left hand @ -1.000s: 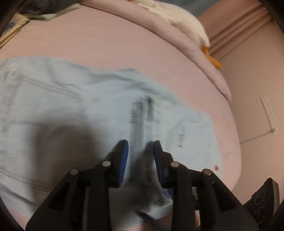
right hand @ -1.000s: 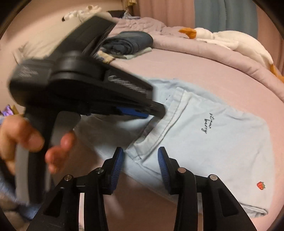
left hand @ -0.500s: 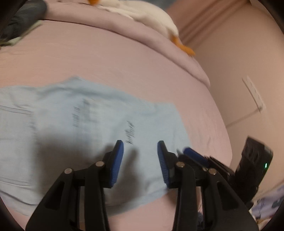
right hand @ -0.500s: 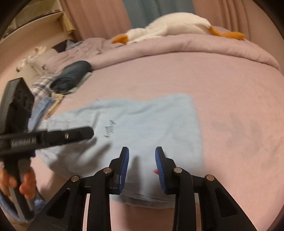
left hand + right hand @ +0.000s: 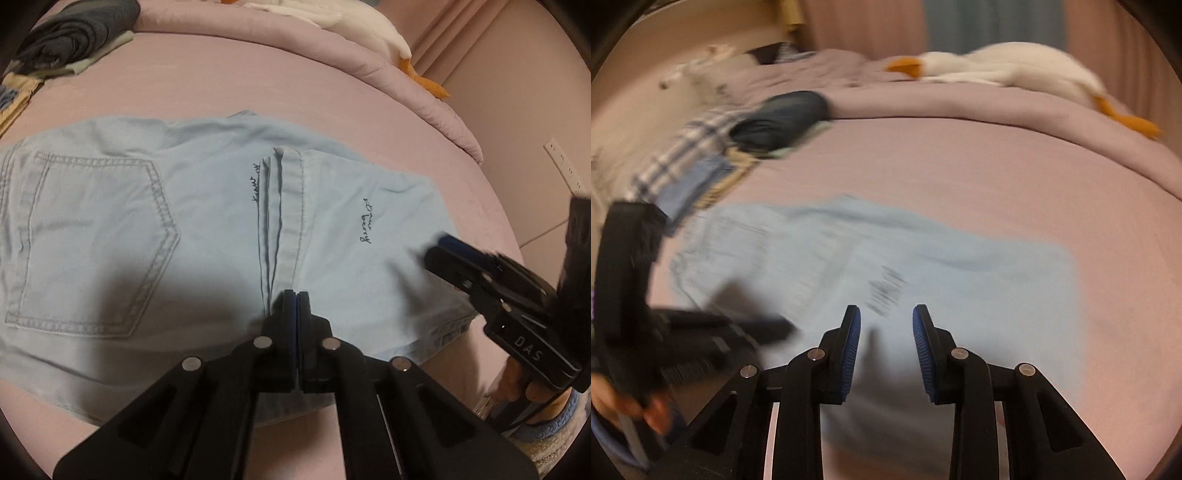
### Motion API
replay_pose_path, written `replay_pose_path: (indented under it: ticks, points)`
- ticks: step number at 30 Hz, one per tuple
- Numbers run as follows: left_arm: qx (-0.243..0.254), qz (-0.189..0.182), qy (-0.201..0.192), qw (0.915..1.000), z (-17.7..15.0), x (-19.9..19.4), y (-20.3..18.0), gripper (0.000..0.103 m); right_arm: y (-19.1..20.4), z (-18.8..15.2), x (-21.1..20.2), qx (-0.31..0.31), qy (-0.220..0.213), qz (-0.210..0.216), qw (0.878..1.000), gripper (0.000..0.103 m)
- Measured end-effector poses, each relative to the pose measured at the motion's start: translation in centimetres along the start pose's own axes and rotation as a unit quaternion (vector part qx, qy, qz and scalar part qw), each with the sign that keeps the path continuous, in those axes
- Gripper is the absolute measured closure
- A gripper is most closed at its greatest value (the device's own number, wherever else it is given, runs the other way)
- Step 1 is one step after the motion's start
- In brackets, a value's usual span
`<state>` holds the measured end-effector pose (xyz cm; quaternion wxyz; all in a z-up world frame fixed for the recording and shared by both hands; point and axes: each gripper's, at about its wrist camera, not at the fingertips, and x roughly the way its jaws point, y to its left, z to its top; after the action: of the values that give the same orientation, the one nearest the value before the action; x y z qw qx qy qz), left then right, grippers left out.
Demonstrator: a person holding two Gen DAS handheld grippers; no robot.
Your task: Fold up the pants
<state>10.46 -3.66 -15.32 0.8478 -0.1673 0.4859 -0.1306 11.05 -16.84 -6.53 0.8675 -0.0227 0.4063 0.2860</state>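
Light blue pants (image 5: 207,206) lie folded flat on the pink bed sheet (image 5: 258,74), with a back pocket (image 5: 92,240) at the left and the stacked hems running down the middle. My left gripper (image 5: 294,295) is shut, its tips pinching the near end of those hem layers. Over the pants' right end hovers my right gripper (image 5: 439,245), blurred. In the right wrist view the right gripper (image 5: 886,310) stands open above the blurred pants (image 5: 979,269), nothing between its fingers. The left gripper (image 5: 775,328) shows as a dark blur at the left.
A pile of folded dark and checked clothes (image 5: 775,118) sits at the bed's far left. A white goose plush (image 5: 1004,66) lies on the rolled lilac duvet (image 5: 960,103) at the back. A wall socket (image 5: 565,170) is on the right. A hand (image 5: 628,402) holds the left gripper.
My left gripper swung back left to the hems and shut there. The right gripper stayed open and shifted; its view now sweeps and blurs.
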Motion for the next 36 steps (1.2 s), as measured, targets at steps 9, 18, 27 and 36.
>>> replay_pose_path:
  ticks: [9, 18, 27, 36]
  points:
    - [-0.012, -0.014, 0.004, 0.9998, -1.0, -0.9, 1.2, 0.101, 1.4, 4.0, 8.7, 0.019, 0.067, 0.033, 0.997, 0.092]
    - [-0.009, -0.011, 0.005, 0.9999, -1.0, -1.0, 1.0, 0.101, -0.2, 0.7, 2.6, 0.043, 0.030, 0.028, 0.998, 0.091]
    - [0.002, 0.000, -0.002, 1.0000, -1.2, -1.0, 0.8, 0.101, -3.9, -8.2, -4.5, 0.038, 0.048, -0.089, 0.994, 0.092]
    - [0.005, 0.006, -0.012, 0.9999, -1.6, -1.9, 0.9, 0.085, -3.3, -9.2, -8.3, 0.055, 0.048, -0.062, 0.995, 0.092]
